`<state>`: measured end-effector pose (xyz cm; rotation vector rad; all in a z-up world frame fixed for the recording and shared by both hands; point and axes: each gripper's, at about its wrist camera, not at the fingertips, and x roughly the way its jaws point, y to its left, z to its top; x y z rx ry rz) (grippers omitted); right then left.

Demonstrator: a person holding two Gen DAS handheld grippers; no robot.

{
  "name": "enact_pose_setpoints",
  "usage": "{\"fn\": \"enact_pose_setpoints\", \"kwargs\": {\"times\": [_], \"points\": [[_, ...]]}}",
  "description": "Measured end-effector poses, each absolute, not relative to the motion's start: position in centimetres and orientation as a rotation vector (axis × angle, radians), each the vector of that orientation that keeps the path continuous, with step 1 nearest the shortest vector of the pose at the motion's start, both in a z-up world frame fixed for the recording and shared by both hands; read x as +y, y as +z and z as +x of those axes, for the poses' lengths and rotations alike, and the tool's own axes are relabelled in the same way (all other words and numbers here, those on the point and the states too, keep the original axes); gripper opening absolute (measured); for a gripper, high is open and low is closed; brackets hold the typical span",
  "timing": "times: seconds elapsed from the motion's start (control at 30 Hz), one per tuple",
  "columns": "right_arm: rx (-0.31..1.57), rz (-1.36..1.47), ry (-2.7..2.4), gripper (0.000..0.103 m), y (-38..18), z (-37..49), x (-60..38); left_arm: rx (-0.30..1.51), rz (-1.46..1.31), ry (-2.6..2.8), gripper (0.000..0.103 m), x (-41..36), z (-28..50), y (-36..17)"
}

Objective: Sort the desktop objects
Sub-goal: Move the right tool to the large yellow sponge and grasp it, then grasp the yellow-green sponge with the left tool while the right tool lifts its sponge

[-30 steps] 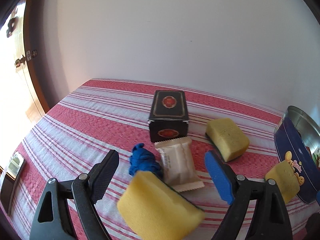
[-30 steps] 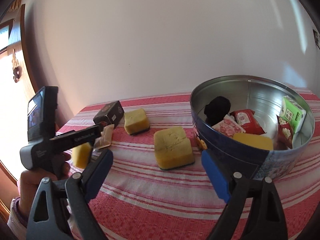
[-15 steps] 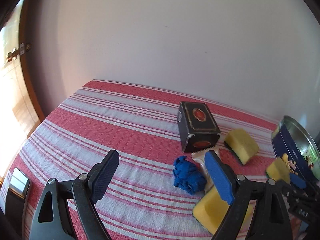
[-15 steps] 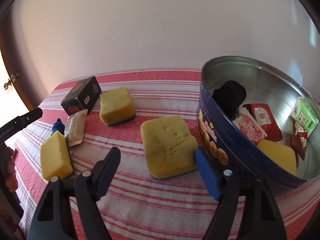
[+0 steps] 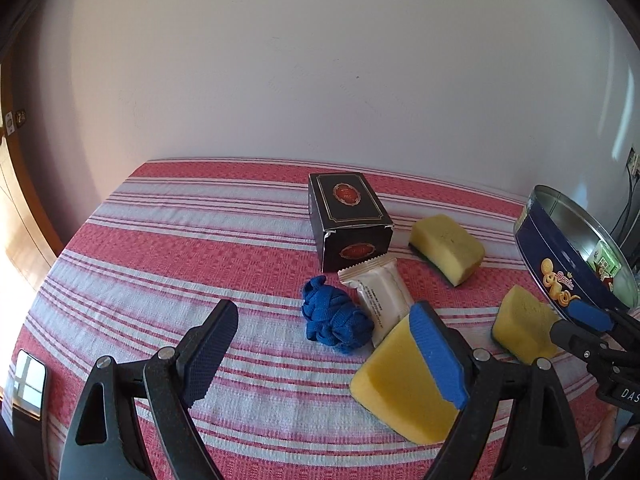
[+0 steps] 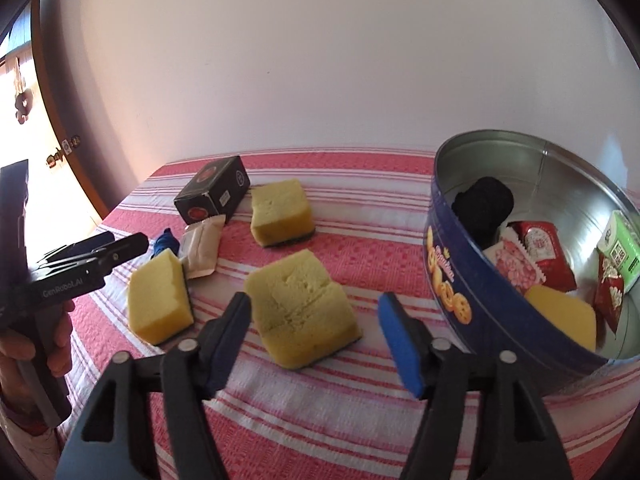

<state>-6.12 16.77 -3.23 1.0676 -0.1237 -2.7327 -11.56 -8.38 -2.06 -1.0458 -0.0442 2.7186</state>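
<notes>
Swings back from half a second ago: left claw (image 5: 324, 356) hangs wide open and empty, now aimed near the blue cord bundle (image 5: 335, 325) and the sponge (image 5: 404, 388) lying partly behind its right pad. Right claw (image 6: 316, 338), also wide and empty, has drawn closer to the middle sponge (image 6: 304, 312), which now sits just ahead between its pads, so probably the next pick for the tin (image 6: 452, 276) at the right edge of the tabletop (image 6: 352, 420). Still unsorted: black box (image 5: 349, 222), white packet (image 5: 380, 300) touching it, far sponge (image 6: 282, 212). Crowded cluster there; risk of nudging neighbours. Tin already holds snacks and a sponge.
</notes>
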Motion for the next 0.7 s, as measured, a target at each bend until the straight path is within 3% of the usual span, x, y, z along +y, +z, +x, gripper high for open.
{"fn": "enact_pose_setpoints", "kwargs": {"times": [0.23,0.3,0.57,0.7], "points": [[0.038,1.202,-2.607,0.072,-5.5,-8.7,14.2,-0.226,-1.098,2.716,0.089,-9.6,-11.3,-2.8],[0.082,1.25,-2.599,0.061,-6.1,-8.9,13.8,-0.258,-1.113,2.719,0.089,-9.4,-10.6,-2.9],[-0.084,1.08,-2.67,0.06,-4.5,-7.1,16.1,-0.196,-1.132,2.81,0.089,-5.3,-8.7,-2.4],[-0.124,1.004,-2.71,0.06,-3.4,-6.3,16.7,-0.141,-1.285,2.776,0.089,-2.6,-10.5,-4.0]]}}
